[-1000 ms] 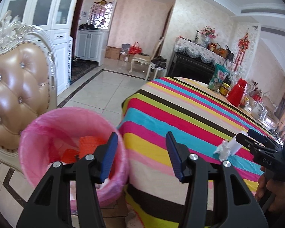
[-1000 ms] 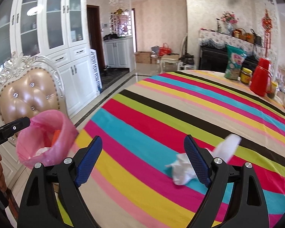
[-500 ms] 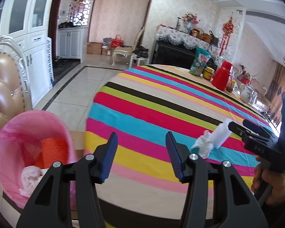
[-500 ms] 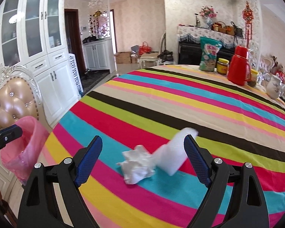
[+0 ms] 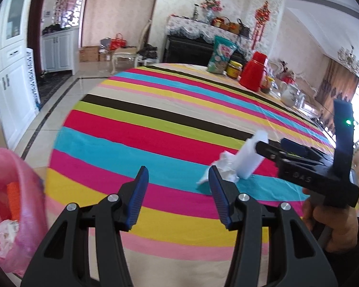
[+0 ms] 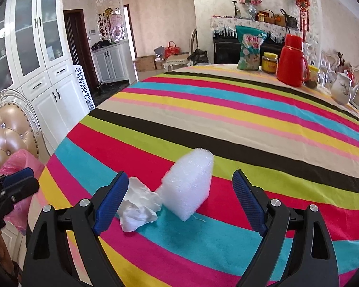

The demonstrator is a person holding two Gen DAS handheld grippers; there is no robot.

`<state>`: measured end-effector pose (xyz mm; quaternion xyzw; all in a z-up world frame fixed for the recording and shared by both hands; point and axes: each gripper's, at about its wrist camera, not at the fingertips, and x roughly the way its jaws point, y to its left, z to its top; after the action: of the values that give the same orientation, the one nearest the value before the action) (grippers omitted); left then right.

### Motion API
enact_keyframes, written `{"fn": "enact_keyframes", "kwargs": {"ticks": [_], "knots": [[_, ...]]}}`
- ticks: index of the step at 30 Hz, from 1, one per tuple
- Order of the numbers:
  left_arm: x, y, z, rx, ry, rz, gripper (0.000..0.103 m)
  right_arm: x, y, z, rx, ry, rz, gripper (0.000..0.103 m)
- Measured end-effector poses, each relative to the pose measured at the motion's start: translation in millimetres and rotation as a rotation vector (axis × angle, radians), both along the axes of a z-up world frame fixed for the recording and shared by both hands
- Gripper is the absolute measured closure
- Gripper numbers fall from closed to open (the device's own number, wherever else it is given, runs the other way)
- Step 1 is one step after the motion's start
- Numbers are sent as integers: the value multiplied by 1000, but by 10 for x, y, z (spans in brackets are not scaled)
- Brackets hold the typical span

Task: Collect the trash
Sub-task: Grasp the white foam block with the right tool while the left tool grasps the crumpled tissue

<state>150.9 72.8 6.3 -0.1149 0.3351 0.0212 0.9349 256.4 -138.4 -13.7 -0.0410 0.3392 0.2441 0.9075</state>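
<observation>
Right wrist view: right hand-held gripper is spread wide with nothing gripped, white foam chunk and crumpled tissue sitting between its fingers on the striped counter. Left hand-held gripper is half open and empty, pink-lined bin just left of it.

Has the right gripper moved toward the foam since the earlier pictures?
Yes. The right gripper now frames the foam and tissue on the striped cloth; earlier both lay beside one finger.

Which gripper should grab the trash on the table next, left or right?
Right. The right gripper is open with the foam piece and crumpled tissue framed between its fingers; the left gripper points beside them.
</observation>
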Motion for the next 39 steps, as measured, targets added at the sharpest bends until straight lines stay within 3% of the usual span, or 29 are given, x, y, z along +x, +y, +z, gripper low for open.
{"fn": "enact_keyframes", "kwargs": {"ticks": [7, 13, 18, 39], "knots": [[229, -260, -149, -3, 42, -61, 53, 113, 10, -155, -10, 37, 2, 23], [303, -312, -223, -4, 63, -77, 53, 188, 13, -274, -3, 82, 8, 33], [377, -358, -253, -3, 78, -92, 53, 229, -7, -321, 7, 103, 9, 54], [814, -565, -561, -24, 190, -167, 48, 282, -313, -72, 11, 37, -73, 57]]}}
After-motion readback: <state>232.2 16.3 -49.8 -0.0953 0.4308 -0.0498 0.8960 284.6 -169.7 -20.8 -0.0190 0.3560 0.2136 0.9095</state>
